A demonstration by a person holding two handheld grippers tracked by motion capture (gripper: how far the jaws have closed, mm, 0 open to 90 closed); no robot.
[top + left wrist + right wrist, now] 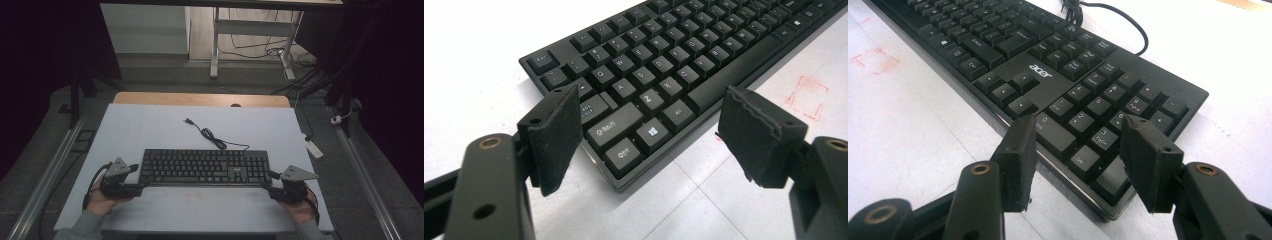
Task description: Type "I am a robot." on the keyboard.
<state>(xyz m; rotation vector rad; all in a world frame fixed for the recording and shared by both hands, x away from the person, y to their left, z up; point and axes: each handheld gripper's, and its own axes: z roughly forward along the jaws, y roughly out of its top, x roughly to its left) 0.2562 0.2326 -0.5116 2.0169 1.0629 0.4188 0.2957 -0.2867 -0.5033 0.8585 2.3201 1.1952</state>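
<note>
White worktop (pixel 150 130), matte, with faint grid lines across the surface. Red square outline (pixel 806 92) drawn on the near part, smudged and pale. Strip of bare wood (pixel 200 99) along the far edge of the white sheet. Beyond, grey floor (pixel 165 75) with the white legs of another desk (pixel 215 45) and loose dark cables (pixel 260 47) trailing between them. White power strip (pixel 315 148) lying on the floor just beside the right edge. Metal rails (pixel 55 165) running along both sides. Dark surroundings left and right.
</note>
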